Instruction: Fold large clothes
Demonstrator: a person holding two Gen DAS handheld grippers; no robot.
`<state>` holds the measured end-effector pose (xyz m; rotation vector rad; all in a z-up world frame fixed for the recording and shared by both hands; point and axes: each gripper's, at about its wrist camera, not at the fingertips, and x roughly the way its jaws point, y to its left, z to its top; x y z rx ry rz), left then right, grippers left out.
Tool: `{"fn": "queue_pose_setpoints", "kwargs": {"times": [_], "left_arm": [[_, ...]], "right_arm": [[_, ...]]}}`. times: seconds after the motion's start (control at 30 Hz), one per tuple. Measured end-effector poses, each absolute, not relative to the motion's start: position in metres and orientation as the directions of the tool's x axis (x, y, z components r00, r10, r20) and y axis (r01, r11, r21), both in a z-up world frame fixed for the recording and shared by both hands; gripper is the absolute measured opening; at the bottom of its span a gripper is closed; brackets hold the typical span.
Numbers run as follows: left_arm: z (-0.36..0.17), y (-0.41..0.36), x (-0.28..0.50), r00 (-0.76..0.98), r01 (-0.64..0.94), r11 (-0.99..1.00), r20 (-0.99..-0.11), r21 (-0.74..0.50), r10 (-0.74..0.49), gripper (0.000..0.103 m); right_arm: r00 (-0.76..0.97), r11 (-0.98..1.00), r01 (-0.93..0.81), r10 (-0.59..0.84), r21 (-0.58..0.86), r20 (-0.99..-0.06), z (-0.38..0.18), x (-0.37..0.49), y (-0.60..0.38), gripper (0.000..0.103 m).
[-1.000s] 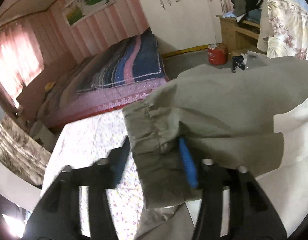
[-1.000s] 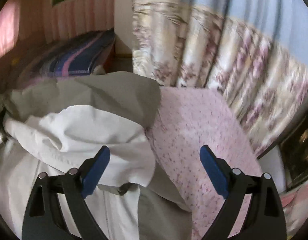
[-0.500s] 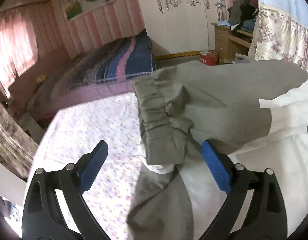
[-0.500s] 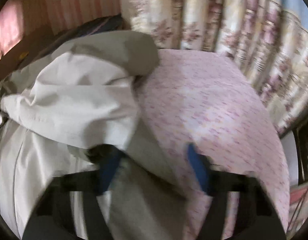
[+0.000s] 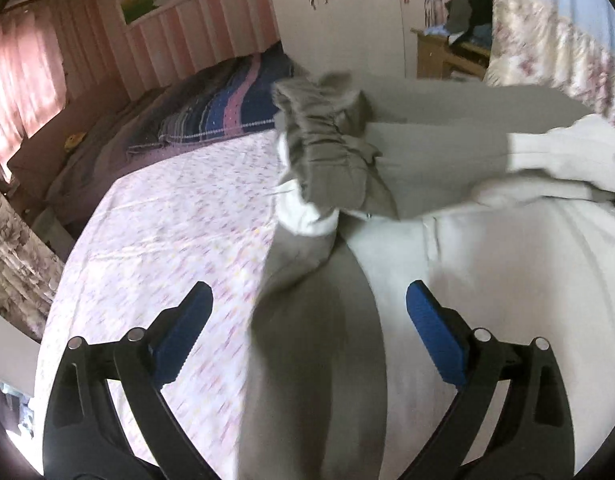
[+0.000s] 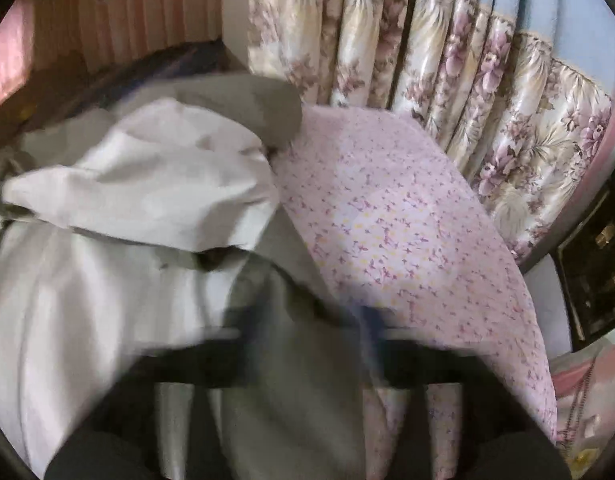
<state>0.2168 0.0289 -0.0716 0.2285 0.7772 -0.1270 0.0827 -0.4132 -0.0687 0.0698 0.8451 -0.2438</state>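
The large grey-and-cream cloth jacket (image 5: pixel 407 184) is seen spread on the pink floral bedsheet (image 5: pixel 167 216), long axis running fwd between the L gripper (image 5: pixel 309 336), wide open & empty, nearer its folded-in sleeve, w/ the blurred R gripper (image 6: pixel 303 340) opening over cloth, nothing gripped.

Left gripper (image 5: pixel 309 336) hovers wide apart over grey-and-white jacket (image 5: pixel 387 208) on floral sheet (image 5: pixel 167 232)
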Motion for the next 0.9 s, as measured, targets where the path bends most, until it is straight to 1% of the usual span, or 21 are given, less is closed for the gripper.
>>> {"fn": "queue_pose_setpoints", "kwargs": {"times": [0.17, 0.27, 0.37, 0.47, 0.53, 0.67, 0.7, 0.73, 0.83, 0.9], "left_arm": [[-0.049, 0.065, 0.147, 0.727, 0.158, 0.982, -0.685, 0.099, -0.048, 0.098], [-0.045, 0.084, 0.098, 0.736, 0.126, 0.989, -0.676, 0.082, -0.038, 0.099], [-0.046, 0.099, 0.054, 0.739, 0.125, 0.989, -0.673, 0.077, -0.041, 0.099], [-0.054, 0.103, 0.015, 0.734, 0.144, 0.987, -0.677, 0.070, -0.059, 0.099], [-0.063, 0.100, -0.006, 0.737, 0.140, 0.987, -0.675, 0.085, -0.047, 0.099], [-0.077, 0.100, -0.027, 0.694, 0.157, 0.988, -0.709, -0.015, -0.121, 0.098], [-0.081, 0.100, -0.027, 0.685, 0.158, 0.987, -0.717, -0.027, -0.129, 0.097], [-0.085, 0.100, -0.027, 0.669, 0.155, 0.987, -0.731, -0.042, -0.136, 0.093], [-0.093, 0.096, -0.025, 0.641, 0.165, 0.984, -0.751, -0.067, -0.158, 0.087], [-0.095, 0.089, -0.025, 0.639, 0.168, 0.984, -0.755, -0.051, -0.148, 0.086]], "right_arm": [[0.693, 0.977, 0.215, -0.151, 0.002, -0.705, -0.039, 0.020, -0.390, 0.082], [0.733, 0.983, 0.174, -0.096, 0.050, -0.673, -0.027, -0.023, -0.372, 0.082], [0.741, 0.988, 0.153, -0.096, 0.029, -0.664, -0.026, -0.063, -0.355, 0.083], [0.752, 0.989, 0.133, -0.060, 0.062, -0.656, -0.032, -0.088, -0.354, 0.083], [0.752, 0.985, 0.166, -0.098, 0.043, -0.652, -0.037, -0.107, -0.351, 0.083], [0.742, 0.977, 0.202, -0.109, 0.065, -0.661, -0.047, -0.129, -0.354, 0.083], [0.736, 0.975, 0.213, -0.120, 0.059, -0.667, -0.049, -0.135, -0.357, 0.083], [0.730, 0.975, 0.217, -0.125, 0.054, -0.672, -0.050, -0.140, -0.359, 0.083], [0.706, 0.969, 0.240, -0.138, 0.052, -0.694, -0.056, -0.152, -0.372, 0.083], [0.687, 0.963, 0.262, -0.136, 0.069, -0.714, -0.065, -0.157, -0.380, 0.083]]}}
